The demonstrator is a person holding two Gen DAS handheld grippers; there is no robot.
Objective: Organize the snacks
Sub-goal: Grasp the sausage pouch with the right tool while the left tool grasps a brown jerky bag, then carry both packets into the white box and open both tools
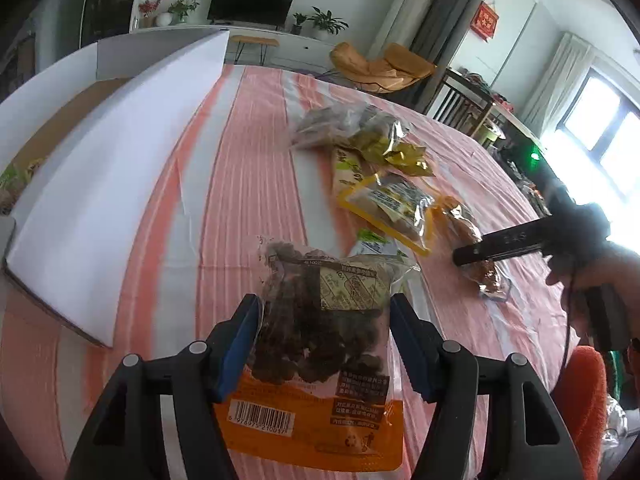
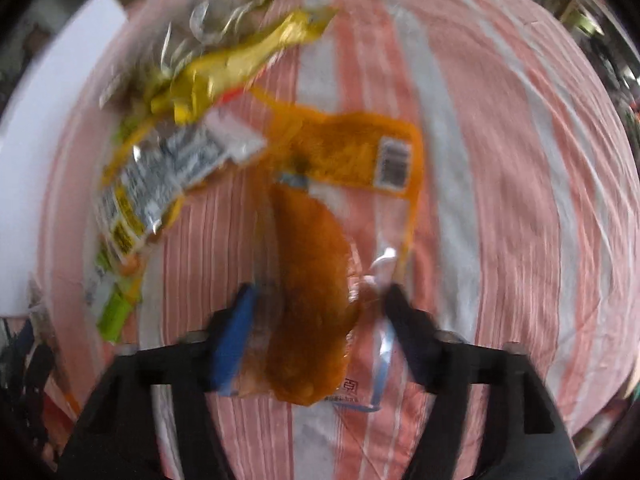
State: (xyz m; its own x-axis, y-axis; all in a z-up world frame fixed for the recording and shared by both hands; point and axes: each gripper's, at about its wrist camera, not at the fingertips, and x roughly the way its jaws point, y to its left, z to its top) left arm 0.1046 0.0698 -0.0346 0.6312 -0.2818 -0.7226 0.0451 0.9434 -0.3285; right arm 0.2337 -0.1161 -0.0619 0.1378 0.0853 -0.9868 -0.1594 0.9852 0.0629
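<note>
So the white cardboard box (image 1: 108, 168) sits at the far left of the desk (image 1: 248, 184), flap open, with what looks like a snack or two already inside, and I'll place everything off that box. Just right of it and nearer the camera, the left claw (image 1: 324, 340) has its blue pads on both sides of the bag of dark dried fruit (image 1: 320, 320) with the orange bottom and barcode; it looks gripped, though I can't swear the pads are pressing hard. Further right of the box is the loose pile of snack packets (image 1: 372, 168): clear, gold and yellow ones overlapping. Furthest from the box, the right claw (image 2: 320, 336) straddles an orange snack pouch (image 2: 308, 300). That view is blurry, so I can't tell if it's clamped or merely around it. My take: carry the dark bag over the box's near wall, keep it level so the crinkly film doesn't slip, and let go low inside. The pouch's slick film could slide out if pinched at an edge. The desk wears a pink-and-white striped cloth; behind it is a living room with TV (image 1: 252, 2), plants and a bright window.
</note>
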